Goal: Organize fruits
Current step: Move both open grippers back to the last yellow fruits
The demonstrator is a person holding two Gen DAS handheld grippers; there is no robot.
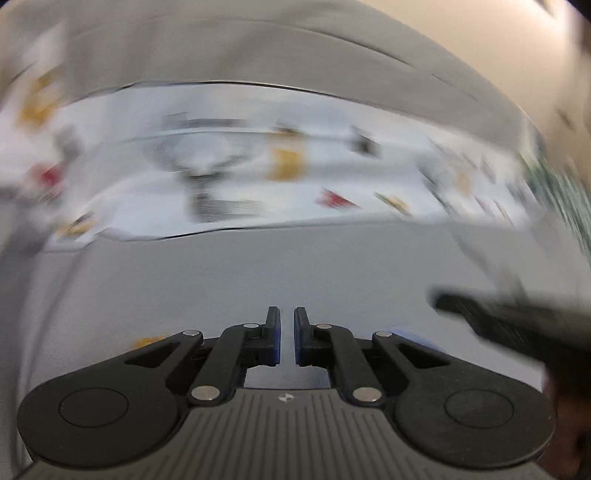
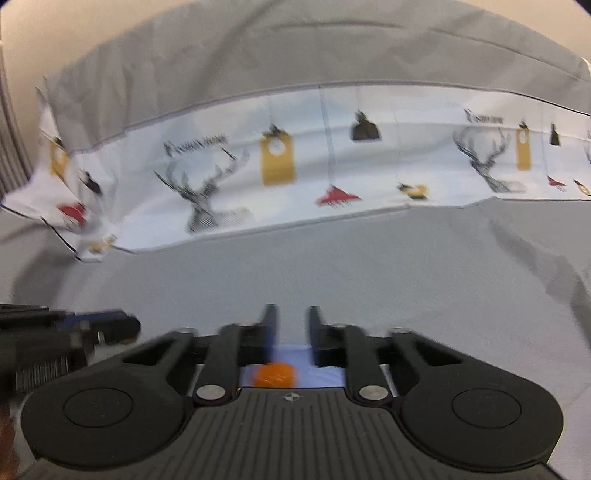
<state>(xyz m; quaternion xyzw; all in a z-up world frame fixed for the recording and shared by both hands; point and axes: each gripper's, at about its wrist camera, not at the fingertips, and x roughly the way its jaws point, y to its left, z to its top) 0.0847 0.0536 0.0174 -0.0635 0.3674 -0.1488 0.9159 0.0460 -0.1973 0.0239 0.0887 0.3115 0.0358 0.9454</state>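
Note:
My left gripper (image 1: 287,325) hangs over grey cloth with its jaws nearly together and nothing between them. My right gripper (image 2: 291,325) has a small gap between its jaws and holds nothing. An orange fruit (image 2: 275,374) lies low behind the right fingers on a pale blue surface (image 2: 325,374), apart from the fingertips. The right gripper shows as a dark blurred shape in the left wrist view (image 1: 498,321). The left gripper shows at the left edge of the right wrist view (image 2: 74,325). Both views are blurred by motion.
A grey cloth (image 2: 332,266) covers the surface. A white cloth strip printed with deer heads, yellow tags and red shapes (image 2: 280,166) lies across the far side; it also shows in the left wrist view (image 1: 288,162). A beige wall (image 2: 55,33) stands behind.

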